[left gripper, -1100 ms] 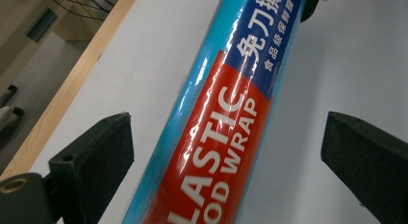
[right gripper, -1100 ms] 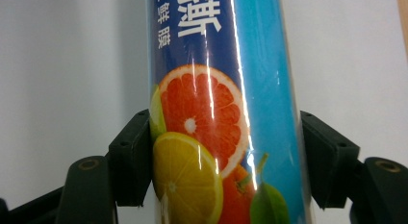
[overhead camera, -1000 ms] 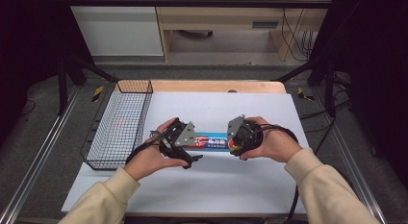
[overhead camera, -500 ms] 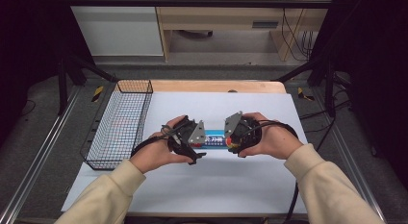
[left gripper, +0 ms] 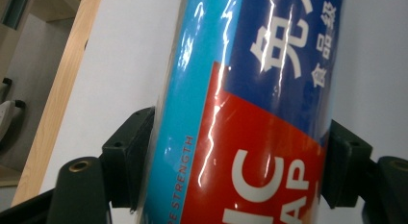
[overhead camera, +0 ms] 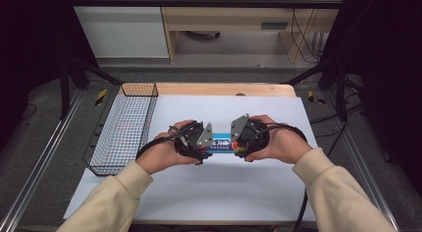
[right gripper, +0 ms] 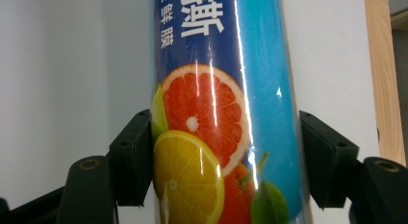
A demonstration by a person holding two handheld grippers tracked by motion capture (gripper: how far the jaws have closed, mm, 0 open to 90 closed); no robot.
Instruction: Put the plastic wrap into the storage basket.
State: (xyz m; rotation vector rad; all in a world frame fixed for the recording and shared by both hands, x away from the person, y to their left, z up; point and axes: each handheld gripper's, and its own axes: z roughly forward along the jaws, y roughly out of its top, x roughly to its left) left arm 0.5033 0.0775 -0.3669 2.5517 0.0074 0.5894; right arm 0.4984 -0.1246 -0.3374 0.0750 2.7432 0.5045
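Blue wrap box (overhead camera: 221, 142) mostly hidden between both clamped tongs.

A glossy roll of cling film (overhead camera: 221, 143) lies level, crosswise between the two sets of fingers, one end in each. The end between the left fingers (left gripper: 129, 159) is light blue down one side, with a dark blue panel of white characters and a red panel of white letters. The end between the right fingers (right gripper: 132, 156) shows an orange slice, a lemon slice and limes on dark blue, beside a light blue band.
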